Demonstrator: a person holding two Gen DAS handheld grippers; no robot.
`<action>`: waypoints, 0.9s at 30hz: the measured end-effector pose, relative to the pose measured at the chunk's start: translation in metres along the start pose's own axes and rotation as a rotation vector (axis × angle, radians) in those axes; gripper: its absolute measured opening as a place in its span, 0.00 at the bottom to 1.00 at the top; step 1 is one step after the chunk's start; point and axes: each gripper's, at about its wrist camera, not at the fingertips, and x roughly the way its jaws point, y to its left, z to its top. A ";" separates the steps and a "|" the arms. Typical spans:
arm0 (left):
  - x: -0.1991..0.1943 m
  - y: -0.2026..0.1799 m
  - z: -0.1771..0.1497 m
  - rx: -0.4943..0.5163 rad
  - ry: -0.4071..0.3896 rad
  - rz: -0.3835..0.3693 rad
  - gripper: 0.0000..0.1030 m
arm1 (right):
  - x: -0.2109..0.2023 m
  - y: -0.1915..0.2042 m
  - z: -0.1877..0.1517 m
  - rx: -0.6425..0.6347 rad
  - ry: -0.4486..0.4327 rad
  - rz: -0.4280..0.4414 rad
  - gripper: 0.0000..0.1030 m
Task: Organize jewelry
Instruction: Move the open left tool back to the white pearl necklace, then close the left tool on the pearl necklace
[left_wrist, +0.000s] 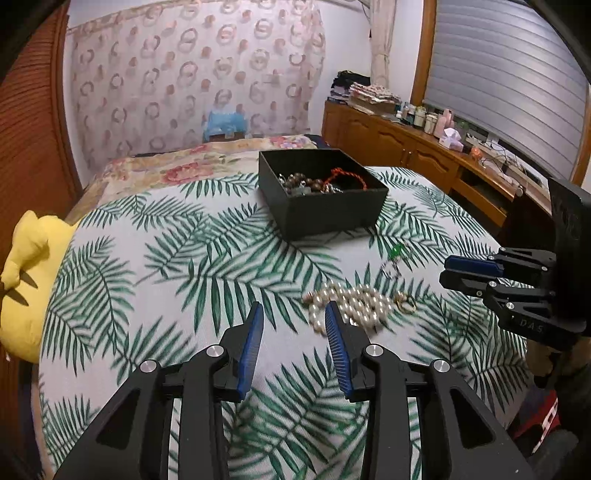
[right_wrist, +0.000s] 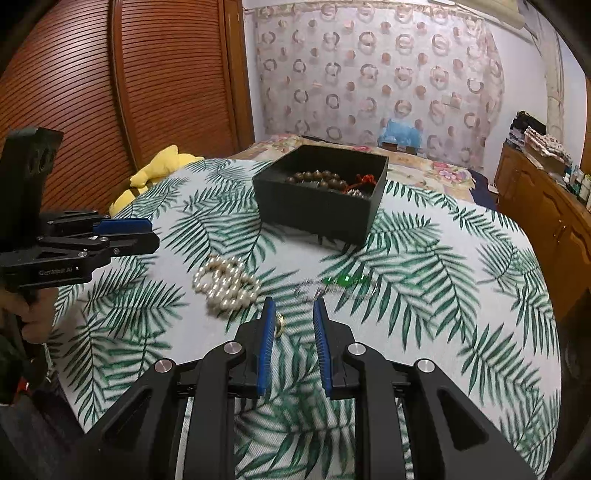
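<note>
A pearl necklace (left_wrist: 354, 302) (right_wrist: 225, 280) lies heaped on the leaf-print cloth (left_wrist: 184, 258). Beside it sit a gold ring (left_wrist: 406, 304) (right_wrist: 280, 325) and a thin chain with a green pendant (left_wrist: 397, 253) (right_wrist: 345, 280). Further back stands a black box (left_wrist: 321, 210) (right_wrist: 314, 218) holding brown beads (right_wrist: 321, 179) and a red cord (left_wrist: 351, 175). My left gripper (left_wrist: 293, 310) (right_wrist: 151, 232) is open and empty, its right finger at the pearls' near edge. My right gripper (right_wrist: 294, 304) (left_wrist: 448, 273) is open with a narrow empty gap, the ring just beside its left finger.
A yellow plush toy (left_wrist: 26, 280) (right_wrist: 162, 166) lies at the cloth's left edge. A wooden cabinet (left_wrist: 406, 147) (right_wrist: 546, 206) with bottles and clutter runs along the right. A floral bedcover (left_wrist: 184, 166) continues behind the box.
</note>
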 end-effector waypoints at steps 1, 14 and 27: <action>0.000 -0.001 -0.003 0.000 0.006 0.000 0.33 | -0.002 0.001 -0.004 -0.001 0.003 -0.003 0.22; 0.029 -0.007 -0.010 0.014 0.082 0.024 0.50 | 0.005 0.002 -0.032 0.019 0.041 -0.002 0.45; 0.058 -0.009 0.005 0.025 0.111 0.060 0.47 | 0.001 0.002 -0.034 0.021 0.006 -0.014 0.45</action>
